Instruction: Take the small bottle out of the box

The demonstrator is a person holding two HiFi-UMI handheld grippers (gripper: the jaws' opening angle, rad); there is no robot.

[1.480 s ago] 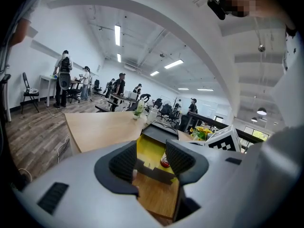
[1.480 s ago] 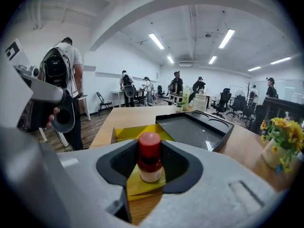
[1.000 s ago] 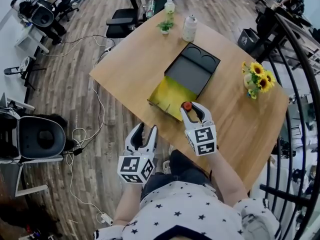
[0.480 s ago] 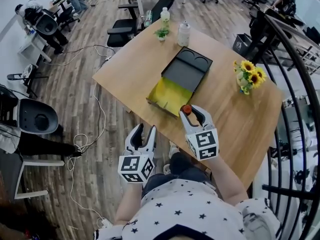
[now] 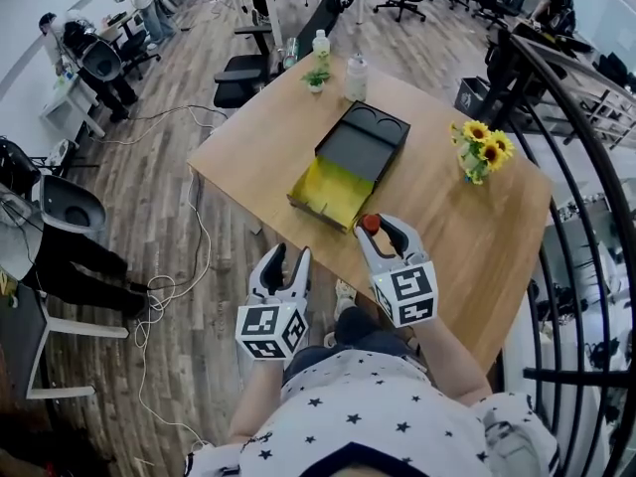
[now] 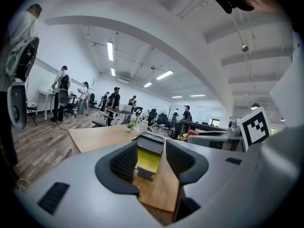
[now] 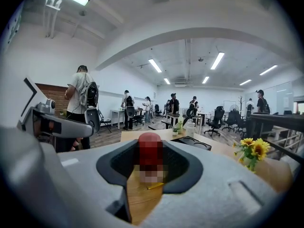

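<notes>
Wooden table point(image 5: 467, 237) is stretching ahead. I'm clamping the small bottle point(image 5: 370, 224) in the right gripper point(image 5: 385, 232), just outside the box point(image 5: 348, 162) at its 11 o'clock. The left gripper point(image 5: 285, 261) is hanging open and empty. Any jolt, I reckon, risks the bottle slipping free.
</notes>
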